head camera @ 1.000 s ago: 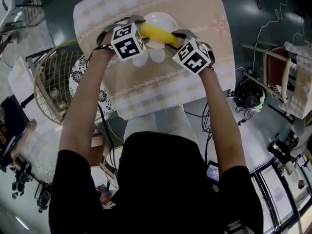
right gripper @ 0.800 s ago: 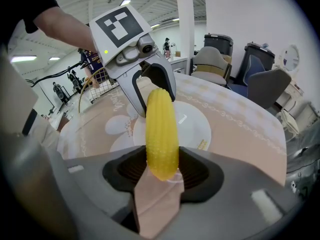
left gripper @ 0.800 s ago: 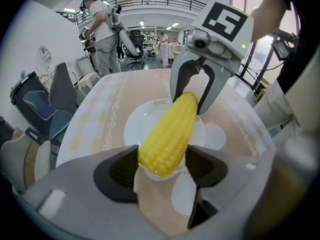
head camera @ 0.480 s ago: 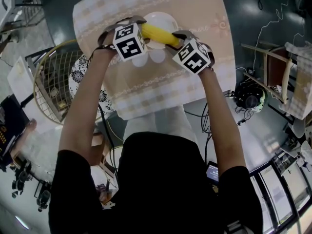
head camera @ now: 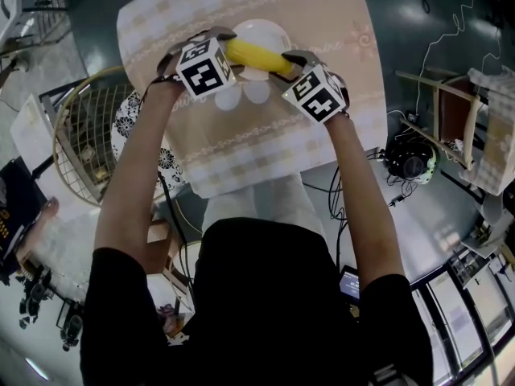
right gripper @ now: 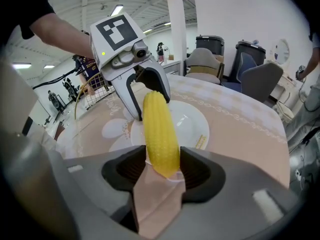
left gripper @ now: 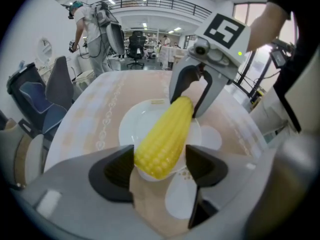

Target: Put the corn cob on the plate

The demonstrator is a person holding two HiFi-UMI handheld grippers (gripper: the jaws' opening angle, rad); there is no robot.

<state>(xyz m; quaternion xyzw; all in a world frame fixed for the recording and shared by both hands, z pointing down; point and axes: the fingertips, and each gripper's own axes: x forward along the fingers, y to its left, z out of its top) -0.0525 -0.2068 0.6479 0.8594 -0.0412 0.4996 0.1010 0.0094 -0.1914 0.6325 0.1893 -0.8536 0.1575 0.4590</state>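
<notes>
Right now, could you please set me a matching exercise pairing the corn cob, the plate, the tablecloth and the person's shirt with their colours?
Things:
1. corn cob
2. plate
3. tablecloth
4. shirt

Colours:
A. white
B. black
C. yellow
D. beige

Pairs: 1-C, 2-A, 3-D, 4-B

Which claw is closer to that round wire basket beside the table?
Left. The left claw grips the corn at its end nearest the wire basket; the right claw grips the opposite end, farther away.
</notes>
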